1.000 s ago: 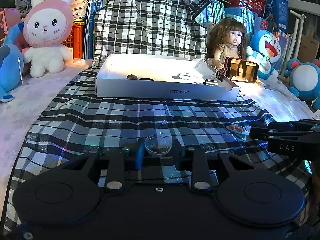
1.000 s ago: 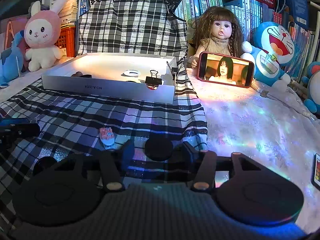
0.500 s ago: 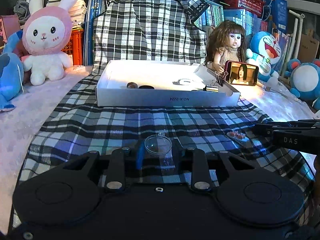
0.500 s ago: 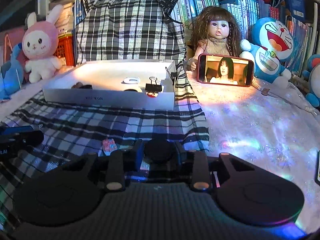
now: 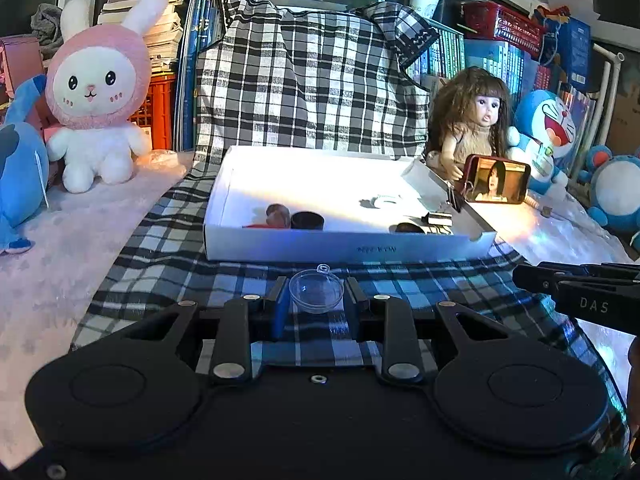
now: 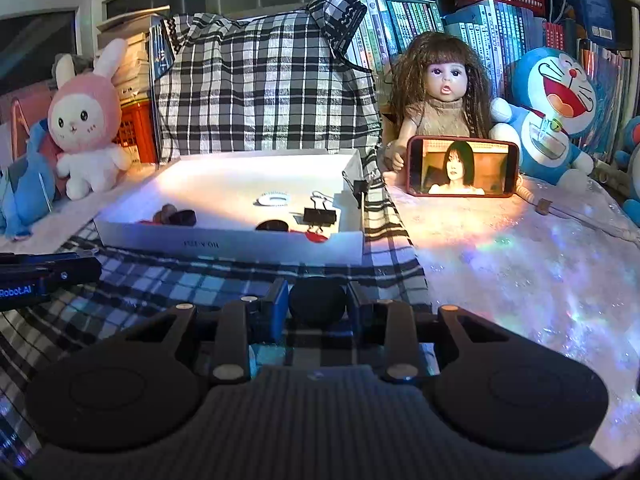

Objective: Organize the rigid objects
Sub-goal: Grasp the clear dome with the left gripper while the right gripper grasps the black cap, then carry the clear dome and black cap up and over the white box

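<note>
Facing the white box [image 5: 344, 246] on the plaid cloth [image 5: 168, 248], we count several small items already inside: a binder clip [image 6: 319, 216], a white ring [image 6: 273, 199], dark round pieces. Task looks partly done. Our left claw [image 5: 316, 300] is clamped on a clear dome [image 5: 316, 291]; our right claw [image 6: 317, 304], jaws just closed in, pinches a black disc [image 6: 317, 303]. Both pieces sit short of the box, apparently awaiting drop-off.

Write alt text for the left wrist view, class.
The left gripper pinches a clear plastic dome above a plaid cloth. Ahead sits an open white box holding small items, with a bunny plush and doll behind.
</note>
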The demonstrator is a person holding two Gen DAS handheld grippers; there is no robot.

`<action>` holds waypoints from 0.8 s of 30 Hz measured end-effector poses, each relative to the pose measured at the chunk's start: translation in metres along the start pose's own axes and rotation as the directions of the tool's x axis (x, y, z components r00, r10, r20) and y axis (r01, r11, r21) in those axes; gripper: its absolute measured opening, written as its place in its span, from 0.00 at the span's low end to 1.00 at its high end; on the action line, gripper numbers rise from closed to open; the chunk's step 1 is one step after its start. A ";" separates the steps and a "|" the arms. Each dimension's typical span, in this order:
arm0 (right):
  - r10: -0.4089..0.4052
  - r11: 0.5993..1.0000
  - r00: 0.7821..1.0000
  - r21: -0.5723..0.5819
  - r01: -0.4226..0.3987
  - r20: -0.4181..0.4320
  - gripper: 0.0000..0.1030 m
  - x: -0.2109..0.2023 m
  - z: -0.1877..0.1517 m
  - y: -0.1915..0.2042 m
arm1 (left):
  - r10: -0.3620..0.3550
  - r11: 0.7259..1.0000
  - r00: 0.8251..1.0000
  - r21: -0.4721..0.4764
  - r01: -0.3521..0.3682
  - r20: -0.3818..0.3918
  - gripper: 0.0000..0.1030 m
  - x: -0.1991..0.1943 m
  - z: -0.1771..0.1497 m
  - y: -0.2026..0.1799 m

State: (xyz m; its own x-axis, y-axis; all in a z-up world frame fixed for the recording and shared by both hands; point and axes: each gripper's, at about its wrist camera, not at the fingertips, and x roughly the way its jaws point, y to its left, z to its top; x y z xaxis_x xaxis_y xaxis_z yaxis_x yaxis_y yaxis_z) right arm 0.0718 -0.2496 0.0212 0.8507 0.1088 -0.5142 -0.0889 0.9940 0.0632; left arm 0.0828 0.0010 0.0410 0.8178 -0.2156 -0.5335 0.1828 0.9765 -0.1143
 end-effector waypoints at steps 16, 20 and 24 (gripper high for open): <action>0.092 0.987 0.995 0.135 -0.086 -0.041 0.36 0.042 0.070 -0.013 | -0.037 0.994 0.998 -0.100 0.031 -0.053 0.27 0.050 0.075 0.032; 0.125 0.980 0.988 0.164 -0.110 -0.086 0.36 0.062 0.086 -0.013 | -0.051 0.991 0.994 -0.126 0.039 -0.093 0.27 0.071 0.090 0.041; 0.167 0.974 0.973 0.181 -0.137 -0.158 0.36 0.091 0.102 -0.009 | -0.059 0.986 0.988 -0.160 0.035 -0.145 0.27 0.101 0.110 0.051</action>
State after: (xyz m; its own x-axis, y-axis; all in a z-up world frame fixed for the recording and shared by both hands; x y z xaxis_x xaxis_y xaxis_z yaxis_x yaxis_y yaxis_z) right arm 0.2026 -0.2499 0.0613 0.7312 0.2727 -0.6253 -0.1094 0.9516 0.2871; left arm 0.2349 0.0284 0.0729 0.7176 -0.2701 -0.6420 0.1221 0.9563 -0.2658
